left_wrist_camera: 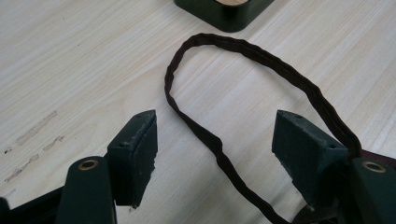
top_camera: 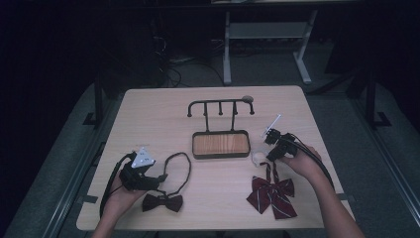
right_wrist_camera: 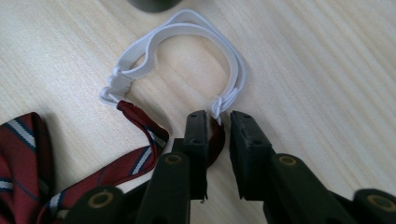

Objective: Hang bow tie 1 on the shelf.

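Straddling the dark bow tie's strap (left_wrist_camera: 243, 60), the left tongs (left_wrist_camera: 215, 149) gape apart; the right tongs (right_wrist_camera: 218, 135) pinch the striped bow tie's strap end (right_wrist_camera: 215, 133) beside its white elastic loop (right_wrist_camera: 187, 42).

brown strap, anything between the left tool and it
Nothing visible. The left tool is open with a jaw on either side of the brown strap, which lies flat on the table between them.
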{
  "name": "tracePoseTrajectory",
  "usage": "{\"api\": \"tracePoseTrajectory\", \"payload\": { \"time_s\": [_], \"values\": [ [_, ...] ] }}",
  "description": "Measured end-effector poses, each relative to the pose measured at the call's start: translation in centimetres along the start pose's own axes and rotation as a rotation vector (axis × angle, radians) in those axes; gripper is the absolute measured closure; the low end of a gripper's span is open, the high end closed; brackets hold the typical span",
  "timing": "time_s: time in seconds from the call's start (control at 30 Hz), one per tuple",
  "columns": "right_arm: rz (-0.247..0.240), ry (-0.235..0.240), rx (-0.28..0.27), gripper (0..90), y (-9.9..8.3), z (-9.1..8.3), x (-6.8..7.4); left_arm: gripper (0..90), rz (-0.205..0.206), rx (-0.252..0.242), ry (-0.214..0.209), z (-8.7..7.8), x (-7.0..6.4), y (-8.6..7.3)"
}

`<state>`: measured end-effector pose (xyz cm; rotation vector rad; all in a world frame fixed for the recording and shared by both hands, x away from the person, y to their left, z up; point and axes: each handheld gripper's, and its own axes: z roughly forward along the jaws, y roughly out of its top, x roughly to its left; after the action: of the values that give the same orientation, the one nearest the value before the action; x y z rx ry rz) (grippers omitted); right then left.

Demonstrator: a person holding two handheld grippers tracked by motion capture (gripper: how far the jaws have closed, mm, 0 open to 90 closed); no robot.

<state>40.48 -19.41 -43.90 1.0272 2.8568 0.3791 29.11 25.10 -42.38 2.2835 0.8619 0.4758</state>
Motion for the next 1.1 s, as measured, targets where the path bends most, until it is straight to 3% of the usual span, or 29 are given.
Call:
{"api": "tracePoseTrajectory", "payload": {
  "time_s": [0.3,0.53,0.57,0.7,0.9,1.1],
  "values": [
    [0.005,0.008,0.01,86.5,-0.2,0.0,-0.2,31.8,-0.012,-0.012,-0.008,0.0,0.0,0.0],
    [-0.008,0.028,-0.026,86.7,-0.6,-1.1,-0.1,31.8,-0.008,-0.012,-0.008,-0.1,0.0,0.0],
    [-0.018,0.066,-0.039,86.7,-0.8,-1.5,-0.2,31.8,-0.009,-0.012,-0.009,0.0,0.0,0.0],
    [-0.024,0.111,-0.073,86.9,-1.2,-2.5,-0.2,31.8,-0.009,-0.011,-0.009,0.0,0.0,0.0],
    [-0.036,0.119,-0.12,86.8,-1.5,-4.2,0.0,31.8,-0.006,-0.012,-0.016,0.1,-0.1,0.1],
    [-0.078,0.126,-0.17,87.0,-1.4,-6.6,1.0,31.8,0.001,-0.007,-0.021,0.2,-0.2,0.2]
  ]
}}
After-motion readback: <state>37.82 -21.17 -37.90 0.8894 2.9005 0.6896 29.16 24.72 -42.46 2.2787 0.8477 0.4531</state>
